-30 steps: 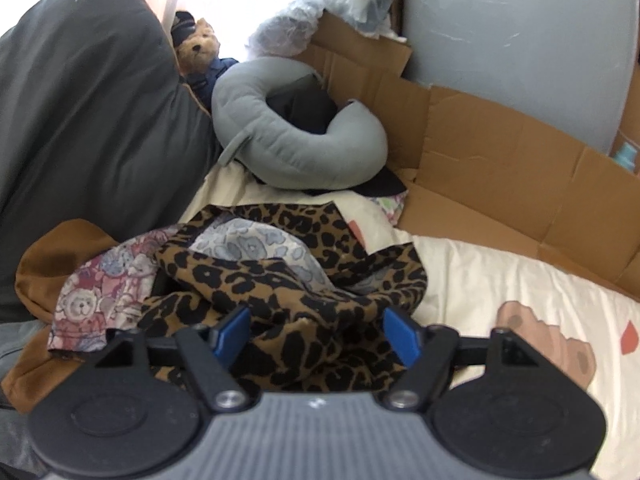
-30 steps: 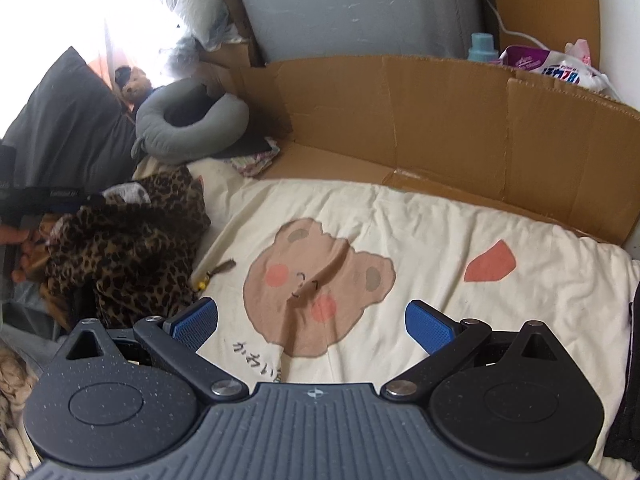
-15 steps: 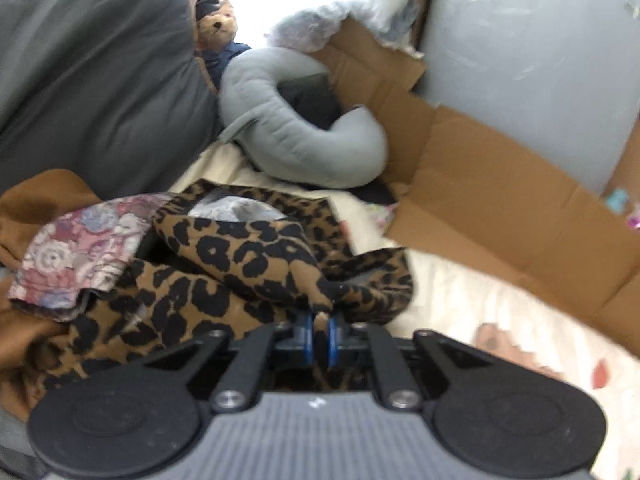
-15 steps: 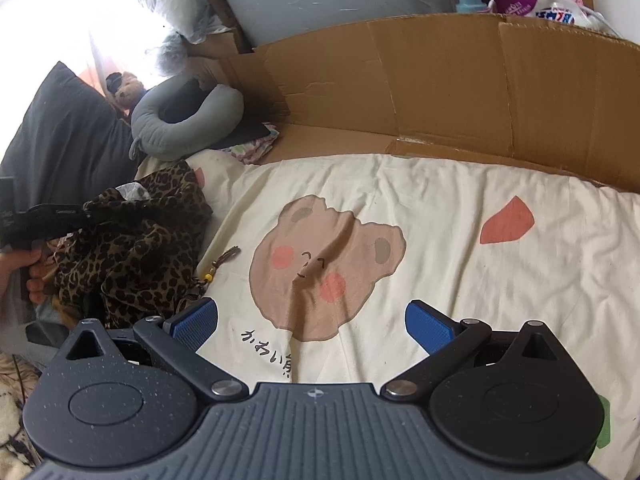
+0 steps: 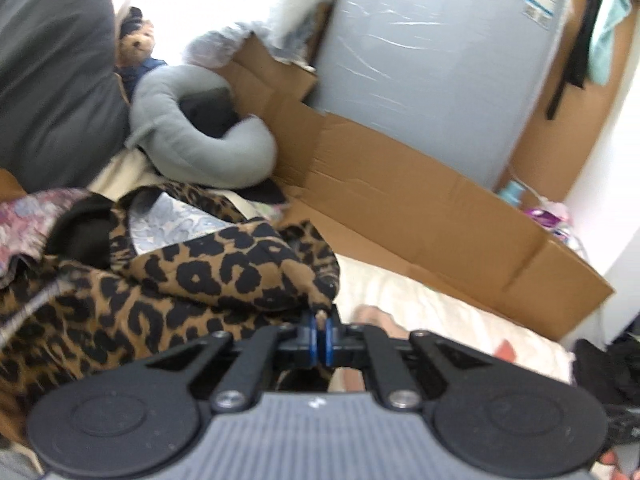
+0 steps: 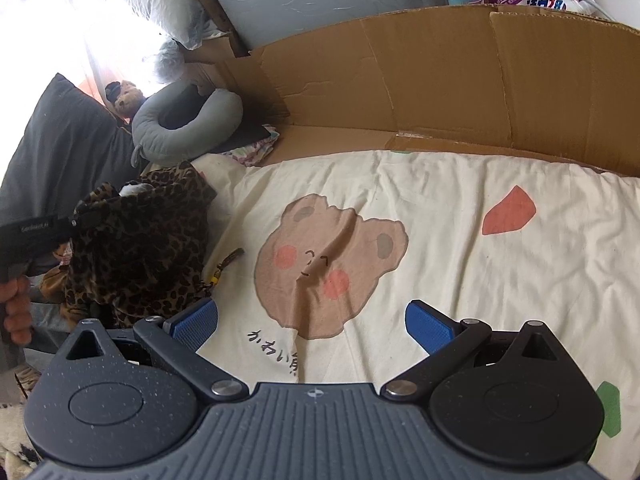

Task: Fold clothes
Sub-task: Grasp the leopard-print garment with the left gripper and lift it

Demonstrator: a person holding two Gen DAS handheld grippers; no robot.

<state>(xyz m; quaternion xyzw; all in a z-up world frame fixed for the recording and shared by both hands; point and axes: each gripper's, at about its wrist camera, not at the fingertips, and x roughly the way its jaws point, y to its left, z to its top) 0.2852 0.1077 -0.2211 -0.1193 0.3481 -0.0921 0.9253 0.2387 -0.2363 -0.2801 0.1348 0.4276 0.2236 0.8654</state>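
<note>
Two grippers in play: my left gripper (image 5: 319,330) has its pads pressed together on a fold of the leopard-print garment (image 5: 192,276), pinching the cloth at lower centre of the left view so I can draw it off the heap. My right gripper (image 6: 311,322) hangs spread and empty over the cream bear-print blanket (image 6: 420,208), a bare stretch where I judge the garment should be laid flat. That heap sits at left, below the grey neck pillow (image 6: 188,128).

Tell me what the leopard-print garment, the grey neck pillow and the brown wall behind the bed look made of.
Leopard-print garment: soft matte woven or knit fabric, judging by its limp folds. Grey neck pillow: plush, fleece-like cover over stuffing, rounded and dull. Brown wall: corrugated cardboard, with creases and torn flap edges.
</note>
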